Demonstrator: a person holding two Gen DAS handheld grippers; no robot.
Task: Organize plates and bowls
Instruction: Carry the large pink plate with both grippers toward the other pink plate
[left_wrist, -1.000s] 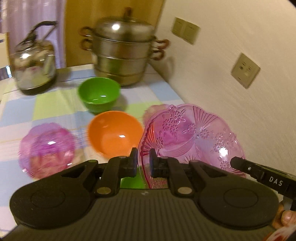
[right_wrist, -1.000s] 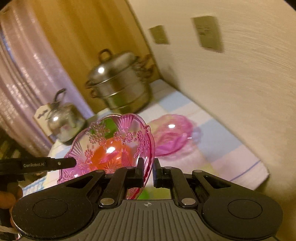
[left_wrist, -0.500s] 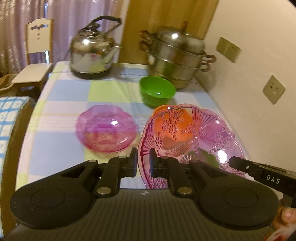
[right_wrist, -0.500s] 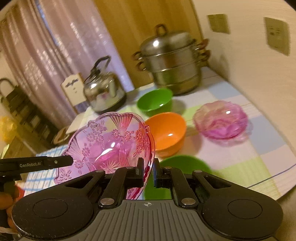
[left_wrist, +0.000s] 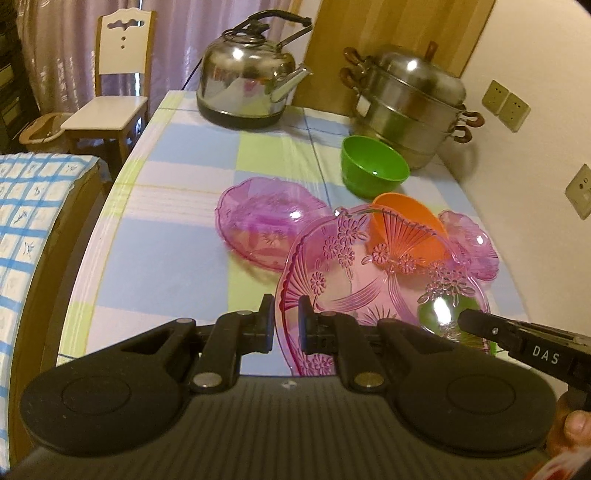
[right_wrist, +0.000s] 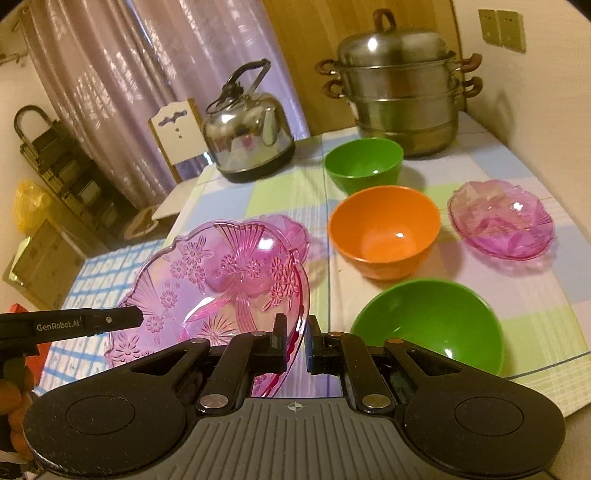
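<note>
A large pink glass plate (left_wrist: 354, 280) with a pressed flower pattern hangs tilted above the checked tablecloth. My left gripper (left_wrist: 286, 317) is shut on its left rim, and my right gripper (right_wrist: 295, 328) is shut on the opposite rim of the plate (right_wrist: 207, 280). A smaller pink dish (left_wrist: 266, 225) lies on the cloth just beyond the plate. A second pink dish (right_wrist: 502, 221) sits near the wall. Between them stand an orange bowl (right_wrist: 384, 229), a far green bowl (right_wrist: 364, 158) and a near green bowl (right_wrist: 428, 325).
A steel kettle (left_wrist: 247, 85) and a stacked steamer pot (left_wrist: 410, 99) stand at the back of the table. The wall with sockets (left_wrist: 506, 105) runs along the right. A white chair (left_wrist: 114, 88) and a blue-checked surface (left_wrist: 29, 229) lie past the table's left edge.
Both grippers have carried the pink plate leftward, away from the wall, and a little lower. It now hangs near the left pink dish. Both grips are unchanged.
</note>
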